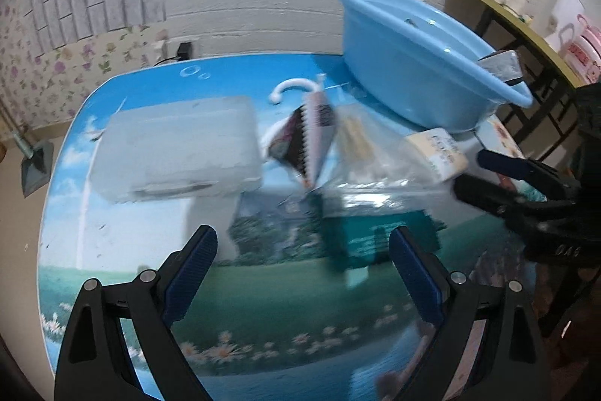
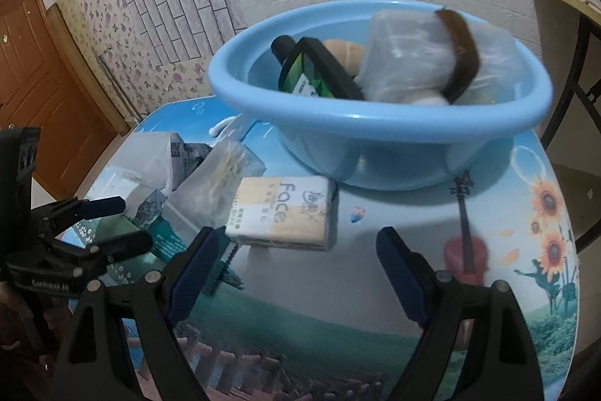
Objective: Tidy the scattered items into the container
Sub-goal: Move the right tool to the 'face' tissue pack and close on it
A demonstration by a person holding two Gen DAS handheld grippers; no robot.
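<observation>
Left wrist view: the left tongs (image 1: 302, 273) stand wide open and empty above the bench (image 1: 112, 280), facing a clear box (image 1: 176, 153) and loose packets.

Right wrist view: the right tongs (image 2: 296, 269) are also wide open and empty, aimed at the tissue pack (image 2: 283, 217) just beside the blue basin (image 2: 375, 126), which already holds several things.

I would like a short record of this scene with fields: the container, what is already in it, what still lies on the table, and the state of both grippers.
container: blue basin, standing on the picture-printed table
inside basin: a clear bag with a brown band, a black-framed green item; other contents not clear
on table: tissue pack, clear bag of sticks, clear plastic box, white hook, teal packet
left gripper: open, empty, above the table
right gripper: open, empty, facing the tissue pack
</observation>
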